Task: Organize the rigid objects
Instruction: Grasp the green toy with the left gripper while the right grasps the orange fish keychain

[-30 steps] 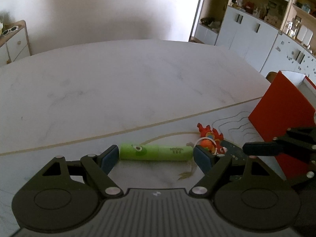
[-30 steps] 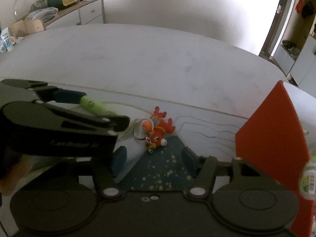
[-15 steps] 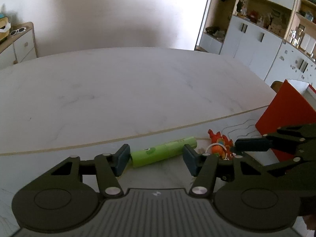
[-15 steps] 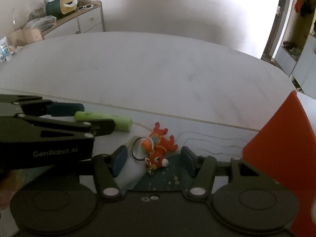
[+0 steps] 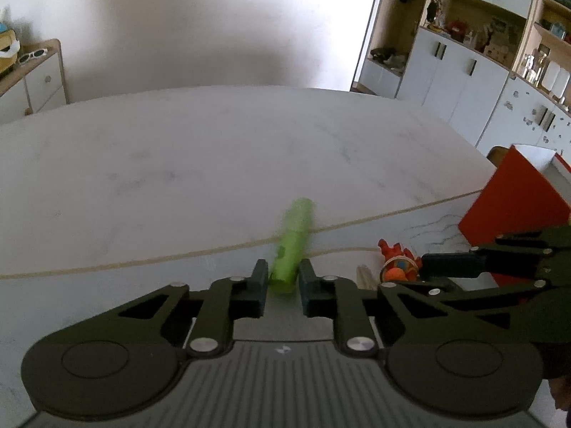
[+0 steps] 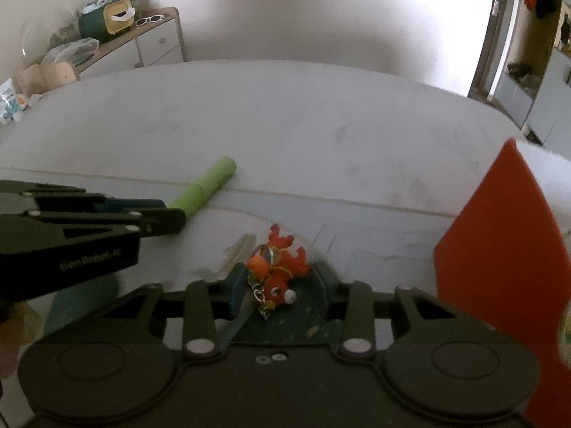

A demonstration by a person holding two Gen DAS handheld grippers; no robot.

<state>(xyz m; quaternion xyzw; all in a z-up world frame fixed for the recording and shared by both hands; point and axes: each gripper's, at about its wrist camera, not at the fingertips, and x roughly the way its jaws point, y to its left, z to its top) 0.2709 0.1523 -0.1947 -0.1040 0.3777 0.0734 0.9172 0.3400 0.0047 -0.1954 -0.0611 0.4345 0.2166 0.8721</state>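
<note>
A green tube [image 5: 293,240] lies on the white table, pointing away from me, a little blurred. My left gripper [image 5: 283,285] is shut on its near end, and the tube [image 6: 210,185] sticks out past the left gripper [image 6: 171,215] in the right wrist view. A red fish keychain [image 6: 278,274] with a metal ring lies on a dark teal mat [image 6: 299,324]. My right gripper [image 6: 282,283] straddles the keychain and its jaws are closing, with slim gaps still beside the pads. In the left wrist view the keychain [image 5: 398,264] sits beside a right finger [image 5: 449,265].
A tall red box [image 6: 499,267] stands close on the right, also at the right edge as the red box [image 5: 514,214]. The marble table [image 6: 285,125] stretches far ahead. A sideboard [image 6: 153,42] with clutter stands at the back left, and cupboards [image 5: 464,82] at the back right.
The left jaws have shut on the green tube, which swung from lying crosswise to pointing away. The right jaws have narrowed around the keychain.
</note>
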